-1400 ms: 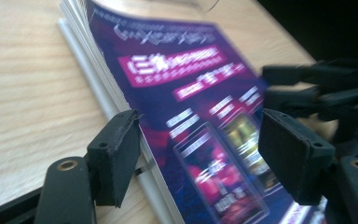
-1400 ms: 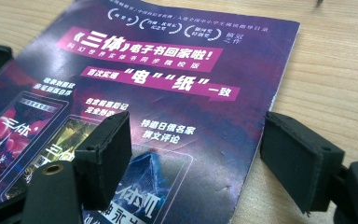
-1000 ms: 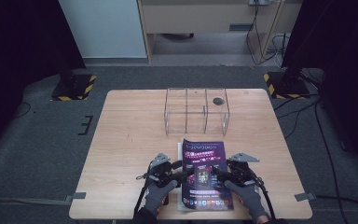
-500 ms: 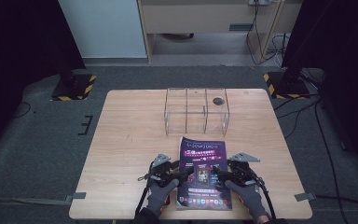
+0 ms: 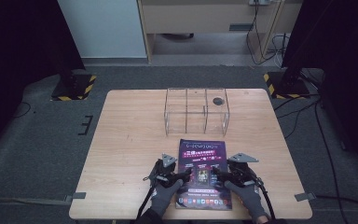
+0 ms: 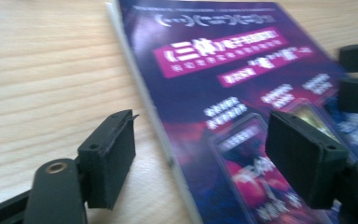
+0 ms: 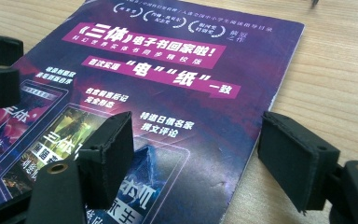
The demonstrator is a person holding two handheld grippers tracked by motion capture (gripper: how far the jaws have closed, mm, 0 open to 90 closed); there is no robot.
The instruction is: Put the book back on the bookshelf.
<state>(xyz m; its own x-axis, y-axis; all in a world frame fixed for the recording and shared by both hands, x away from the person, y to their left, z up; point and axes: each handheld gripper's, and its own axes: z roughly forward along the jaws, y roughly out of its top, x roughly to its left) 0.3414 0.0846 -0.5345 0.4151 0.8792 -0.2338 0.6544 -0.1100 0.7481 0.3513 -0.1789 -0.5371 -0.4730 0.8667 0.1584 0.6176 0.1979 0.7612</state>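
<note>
the purple magazine (image 5: 203, 175) lies flat at the table's (image 5: 130, 140) near edge, long axis running away from the person, between the left gripper (image 5: 179, 176) and right gripper (image 5: 218, 173), whose open jaws each straddle a long side edge, gripping nothing

Purple magazine, pale wood

The magazine (image 5: 202, 172) cover is deep purple with magenta banners (white lettering); the table (image 5: 130, 140) is light wood-grain.

Overhead faces forward-down; tool cameras close — all share magazine (image 5: 202, 179).
</note>
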